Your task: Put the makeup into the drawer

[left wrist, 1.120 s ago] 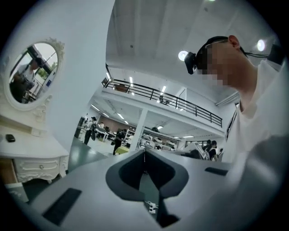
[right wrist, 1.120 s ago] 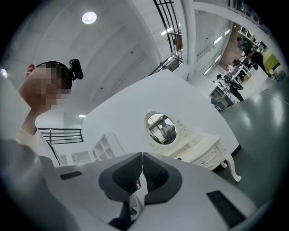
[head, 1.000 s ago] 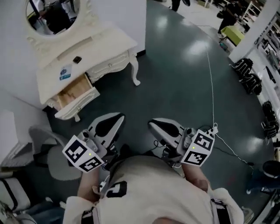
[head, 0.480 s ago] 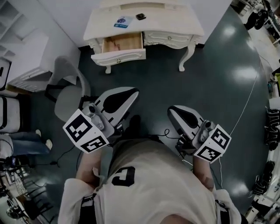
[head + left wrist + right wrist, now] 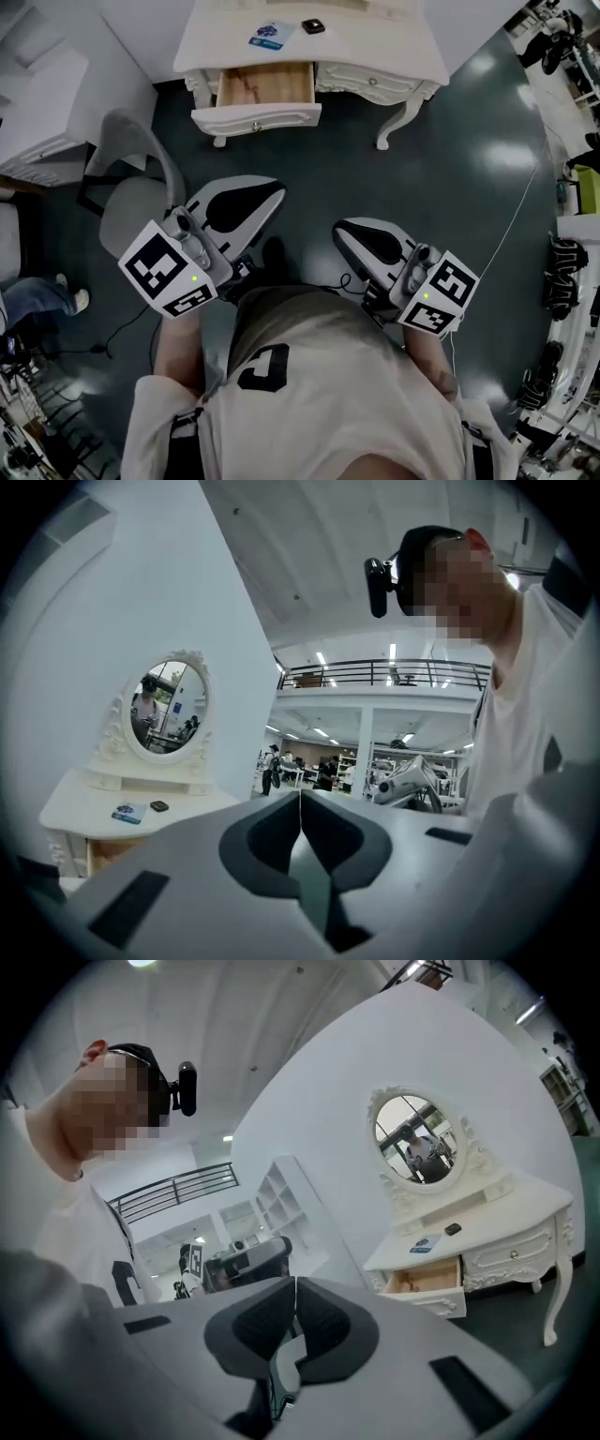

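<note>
Both the left gripper (image 5: 300, 801) and right gripper (image 5: 295, 1285) are closed, empty and well apart from the dressing table (image 5: 398, 52), whose small dark makeup compact (image 5: 313, 26) lies near its rear edge behind the open drawer (image 5: 256, 117); arriving unopened, jaws could shove it away.

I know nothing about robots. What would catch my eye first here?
Two white hand-held tools with black-and-white patterned cubes fill the foreground: the left gripper and right gripper, jaws shut on nothing. Beyond them on the dark floor stands a white dressing table, one drawer pulled open, a small black item on its top.
</note>
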The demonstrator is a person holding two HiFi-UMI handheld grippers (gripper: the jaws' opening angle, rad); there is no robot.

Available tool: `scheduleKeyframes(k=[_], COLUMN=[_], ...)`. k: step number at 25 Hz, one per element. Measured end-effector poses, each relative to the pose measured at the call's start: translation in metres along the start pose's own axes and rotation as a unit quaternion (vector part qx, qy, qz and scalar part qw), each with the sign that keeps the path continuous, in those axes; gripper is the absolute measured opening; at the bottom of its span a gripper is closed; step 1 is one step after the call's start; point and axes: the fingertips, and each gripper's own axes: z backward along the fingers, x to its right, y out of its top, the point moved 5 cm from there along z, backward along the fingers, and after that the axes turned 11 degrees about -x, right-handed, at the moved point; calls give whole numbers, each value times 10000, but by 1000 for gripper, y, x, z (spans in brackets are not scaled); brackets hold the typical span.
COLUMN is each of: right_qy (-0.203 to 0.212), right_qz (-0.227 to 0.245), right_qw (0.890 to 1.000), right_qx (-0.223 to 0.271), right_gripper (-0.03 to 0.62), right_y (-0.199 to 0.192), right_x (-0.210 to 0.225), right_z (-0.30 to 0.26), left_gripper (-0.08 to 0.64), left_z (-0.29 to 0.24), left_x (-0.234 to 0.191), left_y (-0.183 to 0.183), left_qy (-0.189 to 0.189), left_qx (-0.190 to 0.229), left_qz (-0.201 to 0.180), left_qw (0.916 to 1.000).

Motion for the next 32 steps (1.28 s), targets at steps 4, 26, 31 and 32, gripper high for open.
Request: scheduleKeyframes(k=[4,26,31,32], right_qy=[-118,-161,-116,-71], right_qz=[-64,-344,-707,-755], right_qw=[9998,9969,9959,9957], right_qx=[-158,-689,-554,-534], right_gripper=[28,28,28,28], right_y=[14,61,71,74], right_x=[13,65,108,117], right_z=[-46,-153,-153,-152], left_gripper=[58,58,58,58], left_z=[1,18,-20,-30], left_x=[-31,-122,-133,-136], left_y=[4,10,14,15], left_qy=[-488,-351,-403,-399], left_qx=[44,328,95,44], left_qz=[-73,684,753,780], left_qw=[9988,9965,9963,9961])
